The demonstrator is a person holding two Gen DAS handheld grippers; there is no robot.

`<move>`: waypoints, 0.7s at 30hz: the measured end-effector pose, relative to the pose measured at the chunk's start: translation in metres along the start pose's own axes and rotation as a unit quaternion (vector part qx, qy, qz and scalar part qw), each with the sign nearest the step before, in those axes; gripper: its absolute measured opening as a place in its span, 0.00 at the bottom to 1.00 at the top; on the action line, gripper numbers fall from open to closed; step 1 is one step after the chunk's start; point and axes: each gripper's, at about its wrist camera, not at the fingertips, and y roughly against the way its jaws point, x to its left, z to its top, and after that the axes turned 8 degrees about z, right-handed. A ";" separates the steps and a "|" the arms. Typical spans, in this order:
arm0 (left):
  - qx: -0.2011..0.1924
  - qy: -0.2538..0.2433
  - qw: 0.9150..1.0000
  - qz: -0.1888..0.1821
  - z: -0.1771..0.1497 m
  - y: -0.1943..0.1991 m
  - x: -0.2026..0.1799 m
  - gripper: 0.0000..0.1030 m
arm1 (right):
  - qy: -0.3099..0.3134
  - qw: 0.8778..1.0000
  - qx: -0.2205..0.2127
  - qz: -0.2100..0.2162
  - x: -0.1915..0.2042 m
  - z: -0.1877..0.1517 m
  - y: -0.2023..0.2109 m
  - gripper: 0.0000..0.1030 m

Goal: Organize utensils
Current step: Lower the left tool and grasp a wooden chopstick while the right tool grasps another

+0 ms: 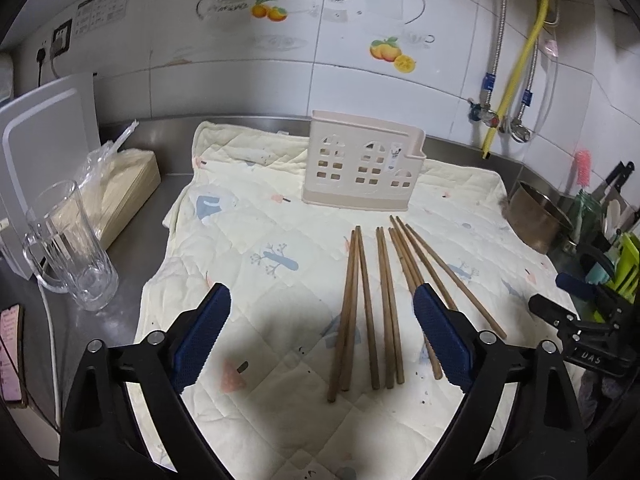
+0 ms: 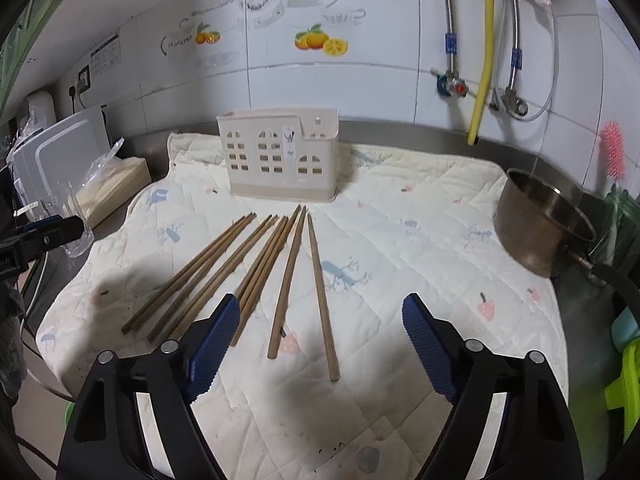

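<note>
Several brown wooden chopsticks (image 1: 384,304) (image 2: 256,272) lie fanned out on a cream quilted mat (image 1: 256,240) (image 2: 400,240). Behind them a beige plastic utensil holder (image 1: 362,162) (image 2: 278,156) with window cut-outs stands upright near the wall. My left gripper (image 1: 322,300) hovers open above the near ends of the left chopsticks, touching none. My right gripper (image 2: 320,310) is open too, its blue pads (image 2: 428,344) straddling the two rightmost chopsticks without touching them. The right gripper's black frame (image 1: 580,328) shows at the right edge of the left wrist view.
A glass mug (image 1: 70,248) and a bagged stack of light wooden pieces (image 1: 120,184) sit left of the mat, beside a white board (image 1: 44,152). A steel pot (image 2: 540,224) (image 1: 540,216) stands at the mat's right edge. Pipes and a yellow hose (image 2: 484,52) hang on the tiled wall.
</note>
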 end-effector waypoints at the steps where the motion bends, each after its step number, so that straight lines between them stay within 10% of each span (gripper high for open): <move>1: 0.002 0.001 1.000 0.001 -0.001 -0.002 0.000 0.85 | -0.001 1.000 0.006 0.003 -0.001 -0.002 -0.004 0.74; 21: 0.049 0.019 0.998 -0.018 -0.014 -0.040 0.013 0.43 | -0.028 0.997 0.064 0.040 -0.005 -0.012 -0.053 0.36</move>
